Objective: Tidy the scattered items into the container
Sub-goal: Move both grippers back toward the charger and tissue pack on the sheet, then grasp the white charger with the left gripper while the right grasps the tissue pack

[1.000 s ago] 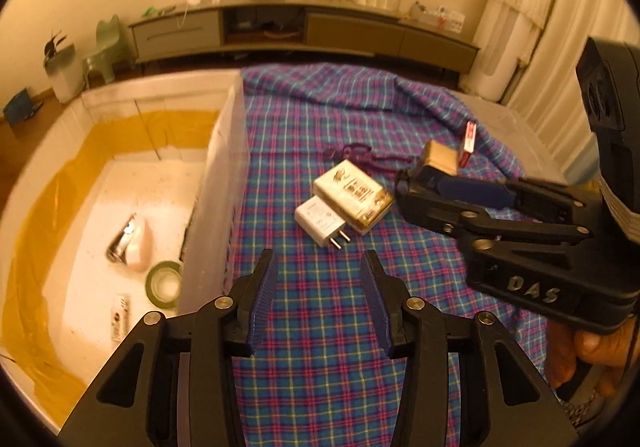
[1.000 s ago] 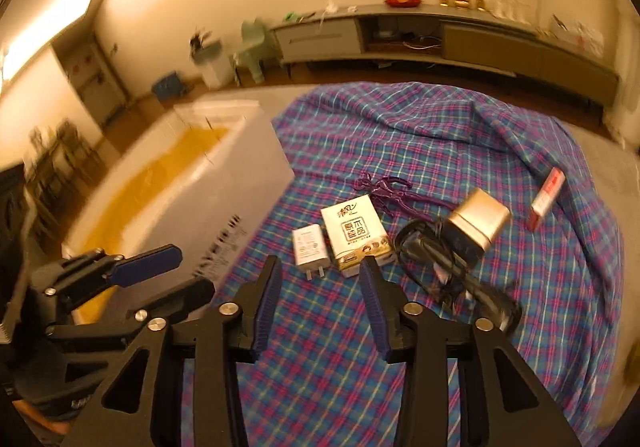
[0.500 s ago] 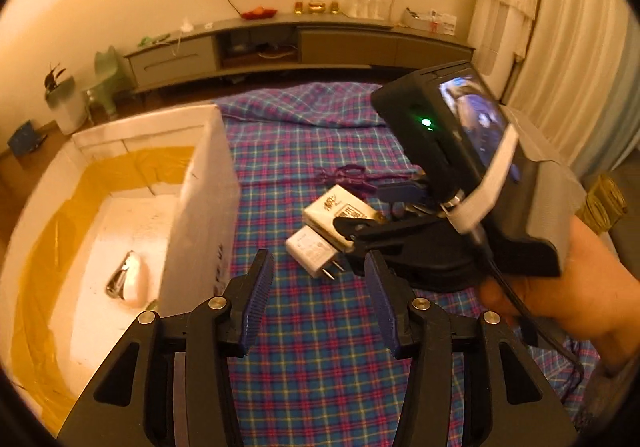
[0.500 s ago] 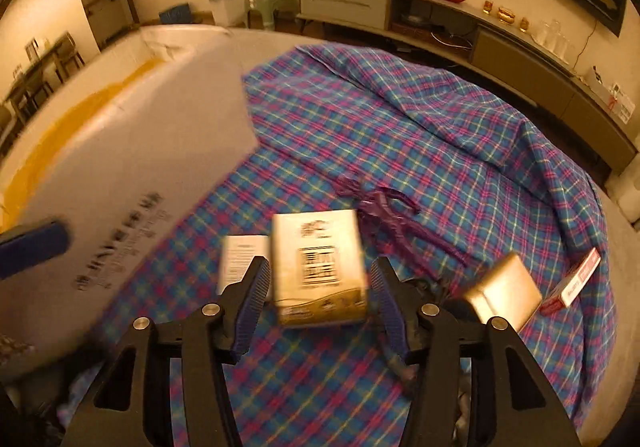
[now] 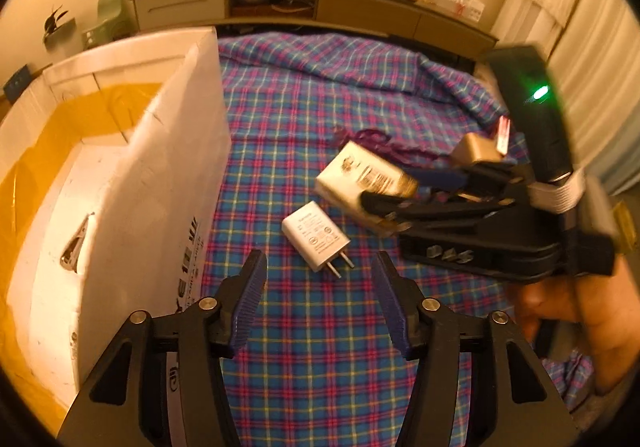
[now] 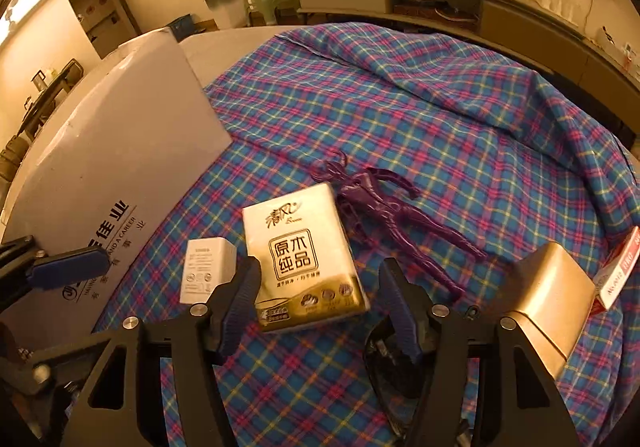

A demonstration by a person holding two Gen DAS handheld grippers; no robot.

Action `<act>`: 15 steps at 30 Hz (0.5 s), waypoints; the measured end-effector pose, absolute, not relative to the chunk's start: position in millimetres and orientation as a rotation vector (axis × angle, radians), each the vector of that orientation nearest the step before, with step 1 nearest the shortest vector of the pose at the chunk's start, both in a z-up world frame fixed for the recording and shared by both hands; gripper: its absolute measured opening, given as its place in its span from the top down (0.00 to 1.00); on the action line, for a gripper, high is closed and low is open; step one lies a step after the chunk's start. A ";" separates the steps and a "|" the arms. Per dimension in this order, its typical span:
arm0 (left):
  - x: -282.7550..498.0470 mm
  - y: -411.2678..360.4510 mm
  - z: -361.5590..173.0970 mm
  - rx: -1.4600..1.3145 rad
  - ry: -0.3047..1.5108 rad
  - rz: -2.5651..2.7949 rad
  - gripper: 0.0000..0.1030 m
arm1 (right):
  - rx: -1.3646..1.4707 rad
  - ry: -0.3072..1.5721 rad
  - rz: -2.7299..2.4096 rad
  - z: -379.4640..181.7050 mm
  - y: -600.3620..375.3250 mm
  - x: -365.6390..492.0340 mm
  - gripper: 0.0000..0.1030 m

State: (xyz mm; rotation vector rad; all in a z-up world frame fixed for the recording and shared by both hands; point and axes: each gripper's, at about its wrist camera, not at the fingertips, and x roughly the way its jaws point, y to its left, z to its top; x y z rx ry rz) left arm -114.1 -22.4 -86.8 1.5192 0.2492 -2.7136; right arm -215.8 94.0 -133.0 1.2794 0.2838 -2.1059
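While the right gripper (image 6: 320, 299) sits spread wide around the tissue pack (image 6: 302, 261), its pads aren't clearly squeezing it. That pack's cream on top, gold at the bottom, with a boxed block of Chinese characters, lying on the plaid cloth (image 6: 440, 119) beside the white charger (image 5: 316, 241). Left gripper (image 5: 318, 301) hangs open near the white container (image 5: 160, 183).

Left of the tissue pack (image 6: 303, 260) lie my charger (image 6: 205, 269) and, beyond it, the box (image 5: 120, 183); the figurine (image 6: 384, 207) lies behind it, right.
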 end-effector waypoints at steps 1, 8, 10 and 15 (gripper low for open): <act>-115.3 -20.6 -90.0 1.527 0.245 -2.707 0.44 | 1.281 0.305 -2.115 -131.9 95.1 -216.3 0.42; -126.3 -20.5 -105.1 1.517 0.248 -2.660 0.44 | 1.230 0.384 -2.119 -131.4 100.9 -213.1 0.33; -130.0 -21.8 -106.6 1.510 0.255 -2.658 0.44 | 1.194 0.425 -2.127 -134.0 97.7 -211.9 0.27; -137.8 -20.5 -113.6 1.516 0.248 -2.659 0.44 | 1.142 0.516 -2.129 -140.0 85.9 -210.6 0.31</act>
